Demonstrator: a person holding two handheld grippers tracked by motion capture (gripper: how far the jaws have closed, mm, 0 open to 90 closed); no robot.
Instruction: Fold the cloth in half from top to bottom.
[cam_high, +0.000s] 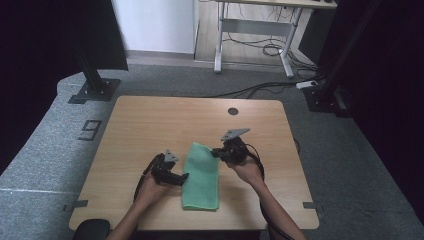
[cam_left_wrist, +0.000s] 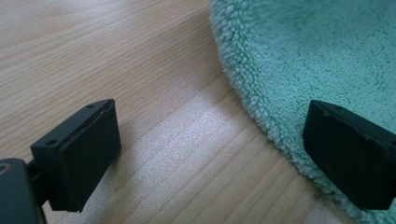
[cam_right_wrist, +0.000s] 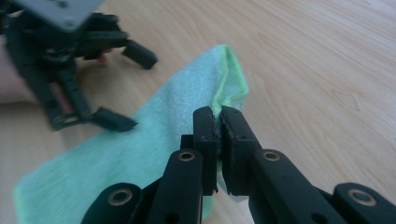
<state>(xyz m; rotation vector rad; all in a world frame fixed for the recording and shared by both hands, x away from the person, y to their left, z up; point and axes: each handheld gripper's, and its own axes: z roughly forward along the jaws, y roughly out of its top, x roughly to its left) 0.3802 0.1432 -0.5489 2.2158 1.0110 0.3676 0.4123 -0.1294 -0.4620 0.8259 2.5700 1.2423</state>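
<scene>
Soft, light green towel (cam_high: 201, 176) on the table (cam_high: 150, 125): right gripper (cam_right_wrist: 219, 122) pinched its edge; left gripper (cam_left_wrist: 210, 154), jaws apart, straddled the opposite edge, probably the best hold.

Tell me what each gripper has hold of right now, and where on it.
The right gripper is shut on the green towel, pinching its long right edge near the far corner. The left gripper holds nothing: its jaws stand open, straddling the towel's left edge.

both grippers black: left gripper (cam_high: 175, 176), right gripper (cam_high: 218, 153); grey three-cornered plates on top, brass-ringed pivots, black cables trailing; forearms bare.
</scene>
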